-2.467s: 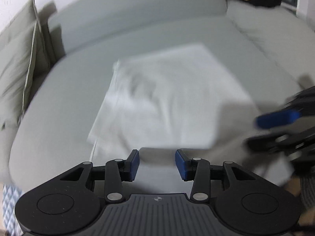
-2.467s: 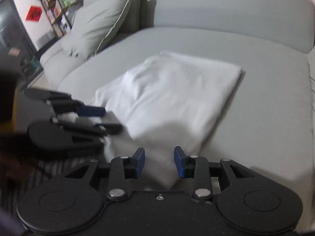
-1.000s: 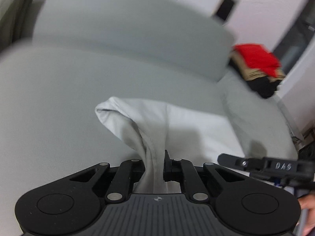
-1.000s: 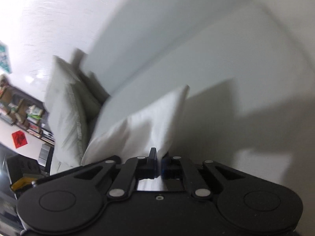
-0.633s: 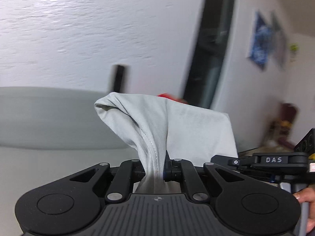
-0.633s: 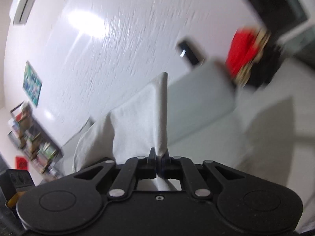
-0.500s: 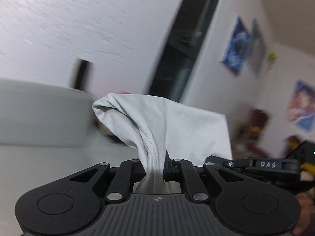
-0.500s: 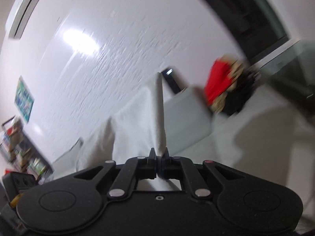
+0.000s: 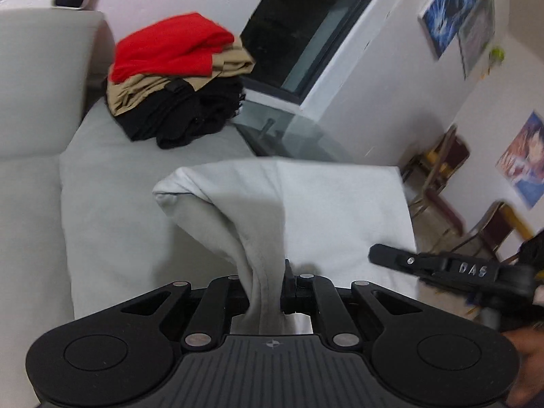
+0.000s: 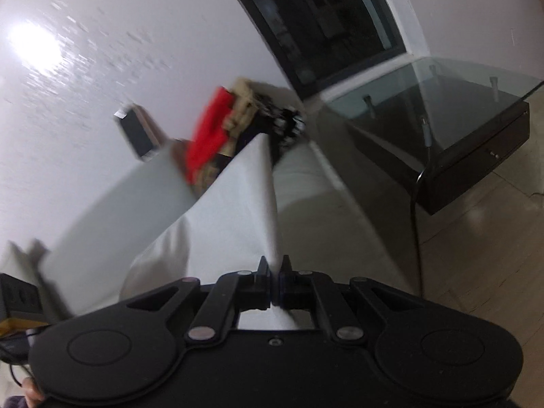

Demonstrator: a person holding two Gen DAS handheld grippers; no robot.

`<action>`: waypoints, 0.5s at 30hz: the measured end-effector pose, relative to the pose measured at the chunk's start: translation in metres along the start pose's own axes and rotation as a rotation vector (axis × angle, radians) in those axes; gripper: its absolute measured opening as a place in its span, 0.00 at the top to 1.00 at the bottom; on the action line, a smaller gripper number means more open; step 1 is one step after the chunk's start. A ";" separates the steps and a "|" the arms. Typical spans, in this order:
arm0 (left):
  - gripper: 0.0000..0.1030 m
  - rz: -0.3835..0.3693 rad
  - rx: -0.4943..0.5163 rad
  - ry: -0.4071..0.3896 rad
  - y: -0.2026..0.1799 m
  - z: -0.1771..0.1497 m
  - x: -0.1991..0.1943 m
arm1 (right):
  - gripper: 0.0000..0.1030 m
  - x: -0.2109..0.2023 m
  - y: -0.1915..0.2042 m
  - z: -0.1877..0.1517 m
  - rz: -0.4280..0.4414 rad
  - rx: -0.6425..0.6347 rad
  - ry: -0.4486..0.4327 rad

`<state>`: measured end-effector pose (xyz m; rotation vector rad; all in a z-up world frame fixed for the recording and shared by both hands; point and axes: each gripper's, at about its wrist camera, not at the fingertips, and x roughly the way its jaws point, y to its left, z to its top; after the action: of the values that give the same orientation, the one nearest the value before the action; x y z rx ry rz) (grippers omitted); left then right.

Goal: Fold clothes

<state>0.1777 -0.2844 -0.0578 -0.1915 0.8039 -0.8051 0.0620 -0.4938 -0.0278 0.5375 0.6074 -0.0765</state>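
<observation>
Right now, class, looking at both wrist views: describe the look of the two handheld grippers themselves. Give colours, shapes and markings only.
Both the left gripper and the right gripper are matt black, with round-lobed bodies, angled linkage arms and silver pivot screws. The left body is ribbed. White letters "DAS" mark the right gripper's side.

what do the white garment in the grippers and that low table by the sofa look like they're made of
White garment: soft matte fabric, probably cotton knit; it drapes and bunches where the left gripper pinches it, stitched hem showing.
Low table: clear glass top, reflective and see-through, on metal pegs over a dark, possibly wooden base.

White garment (image 9: 340, 210) hides glass table (image 9: 289, 132) near edge.
</observation>
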 end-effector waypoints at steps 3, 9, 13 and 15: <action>0.71 0.164 -0.067 0.063 0.029 0.010 0.028 | 0.89 0.038 -0.009 0.003 -0.212 -0.044 -0.002; 0.67 0.398 -0.152 0.027 0.071 -0.015 -0.031 | 0.62 -0.018 -0.034 -0.027 -0.305 -0.041 -0.126; 0.73 0.283 -0.080 0.025 0.044 -0.028 -0.049 | 0.80 -0.040 -0.019 -0.041 -0.182 -0.081 -0.065; 0.71 0.241 0.029 0.027 0.010 -0.034 -0.042 | 0.82 -0.037 0.000 -0.053 -0.133 -0.140 -0.013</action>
<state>0.1419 -0.2434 -0.0620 -0.0569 0.8224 -0.5927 0.0042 -0.4708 -0.0439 0.3606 0.6301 -0.1621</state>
